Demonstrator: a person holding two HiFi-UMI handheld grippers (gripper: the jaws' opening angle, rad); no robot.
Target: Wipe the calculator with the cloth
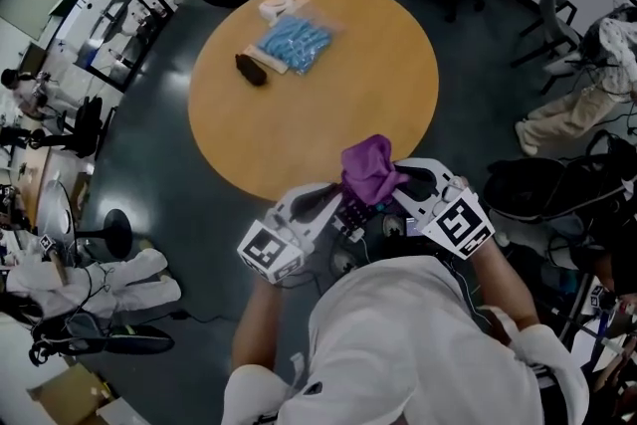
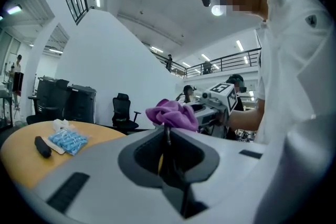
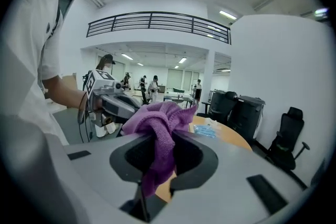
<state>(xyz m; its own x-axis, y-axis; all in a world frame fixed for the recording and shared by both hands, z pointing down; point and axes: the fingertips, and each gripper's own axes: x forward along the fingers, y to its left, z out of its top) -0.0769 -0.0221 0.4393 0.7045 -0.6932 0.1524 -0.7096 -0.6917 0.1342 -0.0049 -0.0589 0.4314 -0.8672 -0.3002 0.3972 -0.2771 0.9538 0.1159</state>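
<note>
Two grippers meet just off the near edge of the round table [image 1: 378, 75]. The left gripper [image 1: 333, 206] has its jaws clamped on the calculator [image 1: 350, 216], held in the air. The right gripper [image 1: 395, 184] pinches the purple cloth [image 1: 368, 169], bunched right over the calculator. A blue packet [image 1: 295, 42] lies well apart on the tabletop.

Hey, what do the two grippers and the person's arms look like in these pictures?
The left gripper and right gripper match: pale grey, rounded shells with a dark oval cut-out behind the jaws. Each carries a white cube printed with black square markers. The person wears a white shirt with short sleeves.
</note>
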